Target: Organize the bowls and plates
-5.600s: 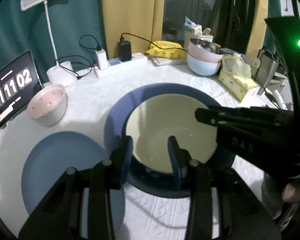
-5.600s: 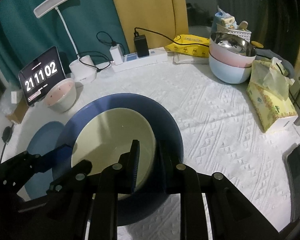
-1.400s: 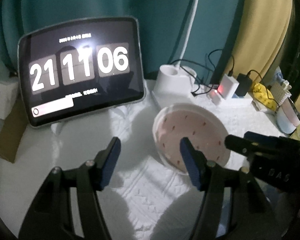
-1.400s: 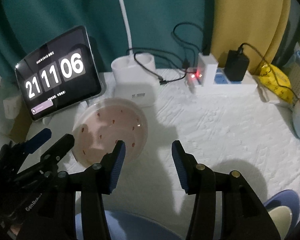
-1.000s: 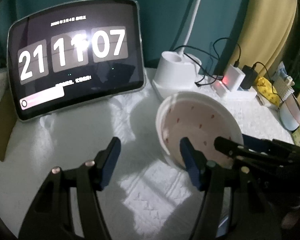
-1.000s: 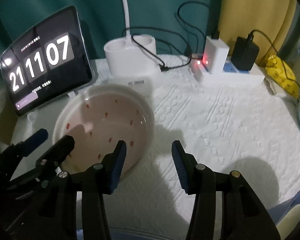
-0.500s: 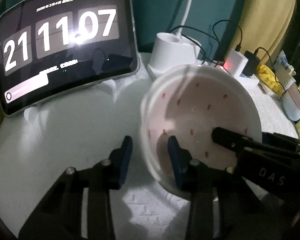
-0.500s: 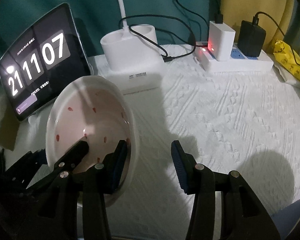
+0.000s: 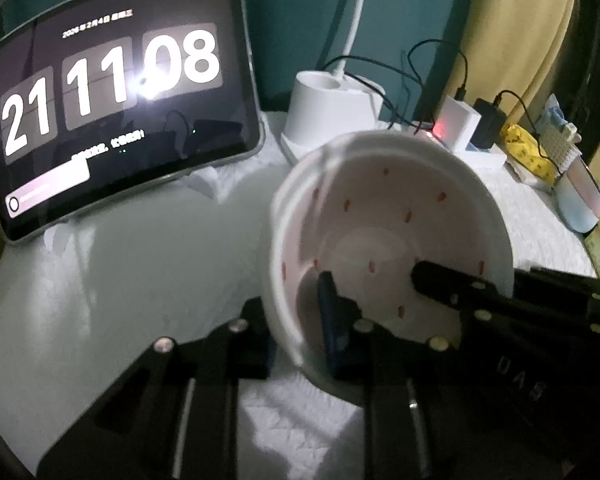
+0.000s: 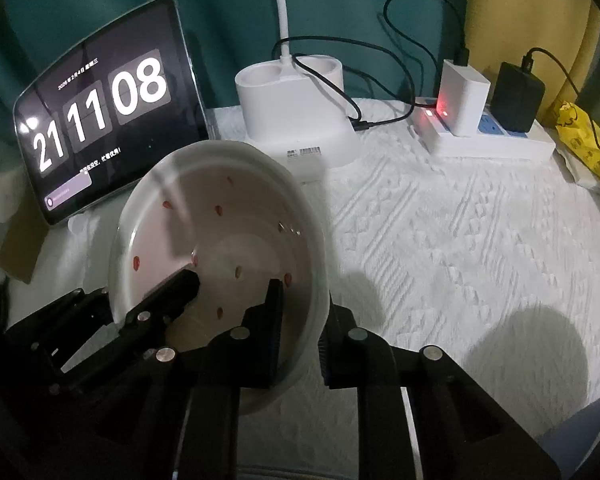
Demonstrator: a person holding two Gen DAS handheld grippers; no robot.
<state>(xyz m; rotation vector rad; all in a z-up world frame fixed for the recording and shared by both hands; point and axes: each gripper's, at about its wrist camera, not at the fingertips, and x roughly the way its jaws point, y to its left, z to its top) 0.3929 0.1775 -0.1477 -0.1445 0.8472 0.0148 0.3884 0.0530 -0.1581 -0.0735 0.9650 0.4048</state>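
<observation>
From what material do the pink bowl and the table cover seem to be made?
The pink bowl looks like glazed ceramic, or possibly melamine: a smooth glossy surface with highlights, a thick white rim and small red printed marks. The table cover looks like white woven cotton cloth, matte, with a raised textured pattern.

The bowl (image 9: pixel 388 236) (image 10: pixel 220 248) is round and deep, white outside with a pale pink inside dotted with small red marks. It is tilted, its open mouth turned towards the cameras, above a white textured cloth (image 10: pixel 460 240). Its rim is pinched on two opposite sides, each with one black finger inside and one outside the wall. Far right in the left wrist view, more bowls (image 9: pixel 580 204) sit nested, pink in pale blue.
</observation>
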